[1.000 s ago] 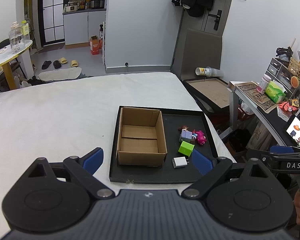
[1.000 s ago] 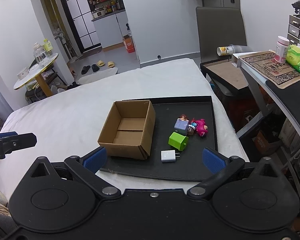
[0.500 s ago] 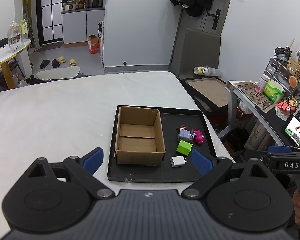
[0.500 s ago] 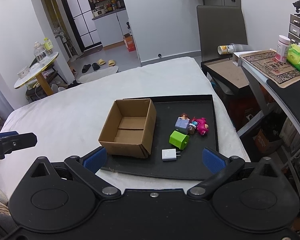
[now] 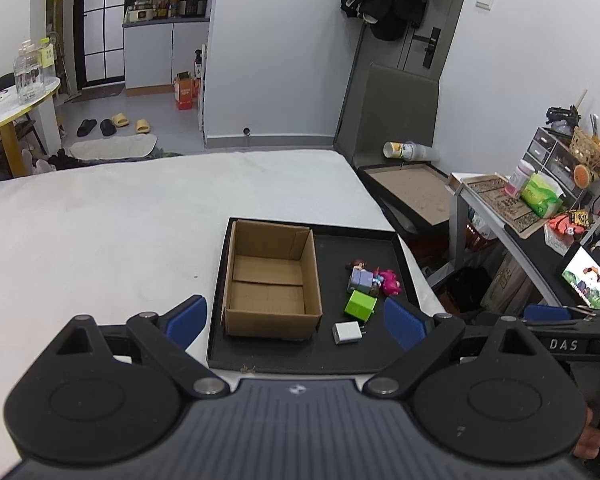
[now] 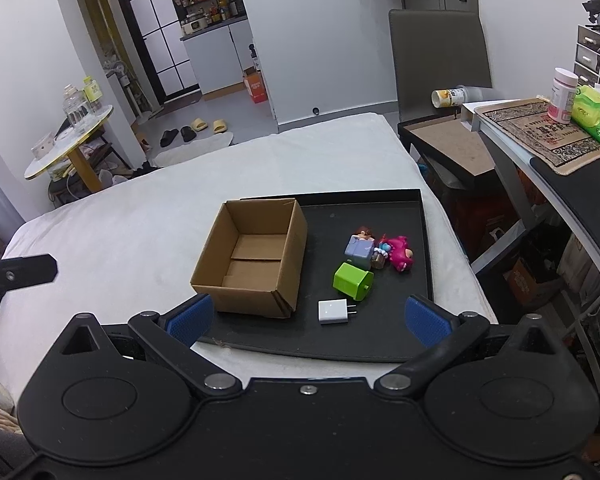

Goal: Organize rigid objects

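Box empty, left on black tray; white charger, green cube, toys loose at right. My left gripper and right gripper both spread wide, holding nothing. Step, I judge: approach. Next: lower right gripper onto charger, clamp.

Black tray; plain brown cardboard box; lime-green charger; white charger; magenta-pink toy; lilac block figure; white cloth, left of frame; blue gripper pads.
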Action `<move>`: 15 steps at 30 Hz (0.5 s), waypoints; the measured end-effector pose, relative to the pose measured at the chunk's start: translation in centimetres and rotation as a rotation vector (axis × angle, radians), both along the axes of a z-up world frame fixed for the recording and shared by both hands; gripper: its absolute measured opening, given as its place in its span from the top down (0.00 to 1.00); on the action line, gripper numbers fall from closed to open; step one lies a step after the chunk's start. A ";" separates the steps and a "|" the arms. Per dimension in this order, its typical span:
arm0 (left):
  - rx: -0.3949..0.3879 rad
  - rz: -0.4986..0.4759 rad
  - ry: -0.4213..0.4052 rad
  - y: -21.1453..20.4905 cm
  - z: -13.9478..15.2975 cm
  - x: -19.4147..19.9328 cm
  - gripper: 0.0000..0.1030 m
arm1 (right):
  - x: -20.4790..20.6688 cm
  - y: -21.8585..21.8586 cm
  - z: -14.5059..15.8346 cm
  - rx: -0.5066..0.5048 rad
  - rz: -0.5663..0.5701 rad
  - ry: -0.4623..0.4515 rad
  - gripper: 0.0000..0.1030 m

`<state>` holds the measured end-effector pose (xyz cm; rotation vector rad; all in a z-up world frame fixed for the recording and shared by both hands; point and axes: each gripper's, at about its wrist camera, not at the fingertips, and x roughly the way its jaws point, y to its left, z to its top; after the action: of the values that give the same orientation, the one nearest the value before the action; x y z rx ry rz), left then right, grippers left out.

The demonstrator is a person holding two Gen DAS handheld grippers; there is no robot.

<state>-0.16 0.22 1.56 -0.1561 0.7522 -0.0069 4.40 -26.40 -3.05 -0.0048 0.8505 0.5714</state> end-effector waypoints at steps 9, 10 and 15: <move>-0.003 0.007 0.077 -0.4 -1.4 2.3 0.08 | 1.5 -0.1 -0.8 -0.003 0.011 0.003 0.00; -0.002 0.014 0.073 -0.4 -1.5 2.4 0.08 | 1.7 -0.1 -1.0 0.000 0.012 0.004 0.00; 0.023 0.008 0.107 -0.8 -2.4 3.6 0.08 | 2.7 -0.2 -1.9 0.010 0.018 0.006 0.00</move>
<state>3.48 -0.62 -0.89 -0.1385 0.8579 0.0182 7.06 -26.64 -5.00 -0.0018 0.8540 0.5924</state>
